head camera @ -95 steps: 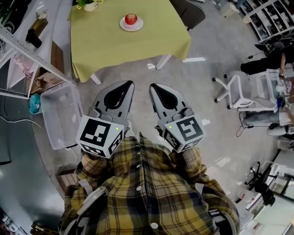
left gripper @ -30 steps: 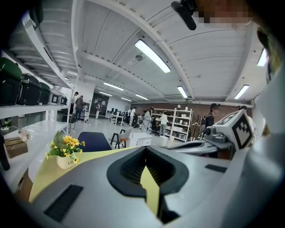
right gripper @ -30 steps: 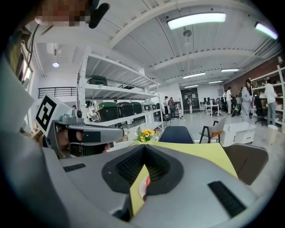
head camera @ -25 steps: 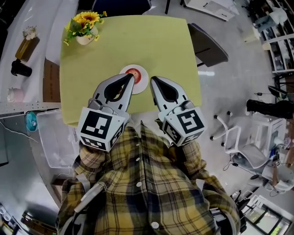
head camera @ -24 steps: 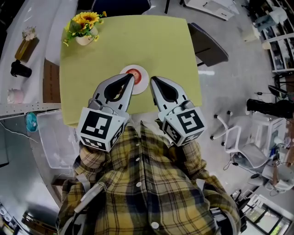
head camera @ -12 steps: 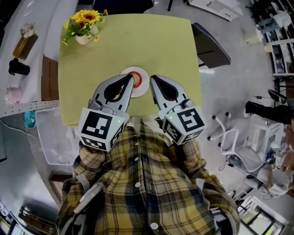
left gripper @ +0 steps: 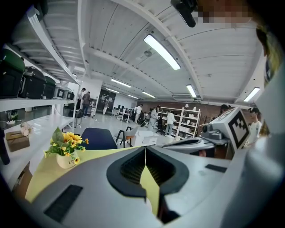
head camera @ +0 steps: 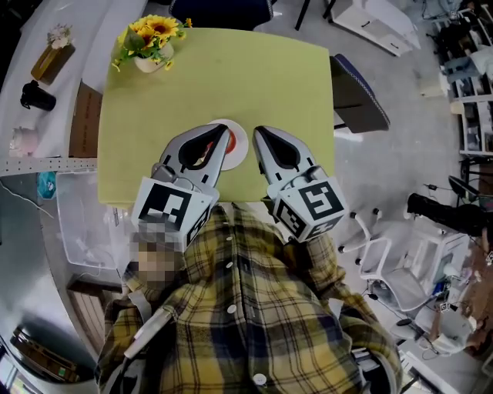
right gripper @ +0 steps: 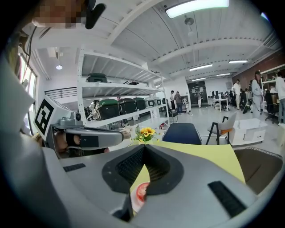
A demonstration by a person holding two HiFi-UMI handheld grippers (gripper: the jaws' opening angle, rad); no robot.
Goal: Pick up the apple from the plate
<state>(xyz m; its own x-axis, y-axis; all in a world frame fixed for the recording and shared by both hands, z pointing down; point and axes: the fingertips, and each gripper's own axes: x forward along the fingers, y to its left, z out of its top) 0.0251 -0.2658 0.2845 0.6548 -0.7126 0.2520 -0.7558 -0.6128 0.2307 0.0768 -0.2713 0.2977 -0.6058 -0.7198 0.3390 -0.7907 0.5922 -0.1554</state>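
A red apple point(head camera: 230, 145) sits on a small white plate point(head camera: 239, 145) near the front edge of the yellow-green table point(head camera: 254, 85). My left gripper point(head camera: 223, 130) is shut and empty, and its tip overlaps the plate's left side and hides part of the apple. Just right of the plate is my right gripper point(head camera: 257, 131), with its jaws meeting at the tip and nothing in them. In the right gripper view the apple point(right gripper: 141, 192) and plate point(right gripper: 133, 204) show low through the gap behind the jaws point(right gripper: 144, 148). The left gripper view shows only closed jaws point(left gripper: 145, 148) over the tabletop.
A pot of sunflowers point(head camera: 149, 45) stands at the table's far left corner. A blue chair point(head camera: 223, 9) is behind the table and a dark chair point(head camera: 358, 96) to its right. A clear bin point(head camera: 77, 223) and white shelves point(head camera: 46, 92) stand on the left.
Both grippers have moved forward over the table's near edge. The plate and apple now lie at the left gripper's tip, more covered than before. Both grippers stay shut.
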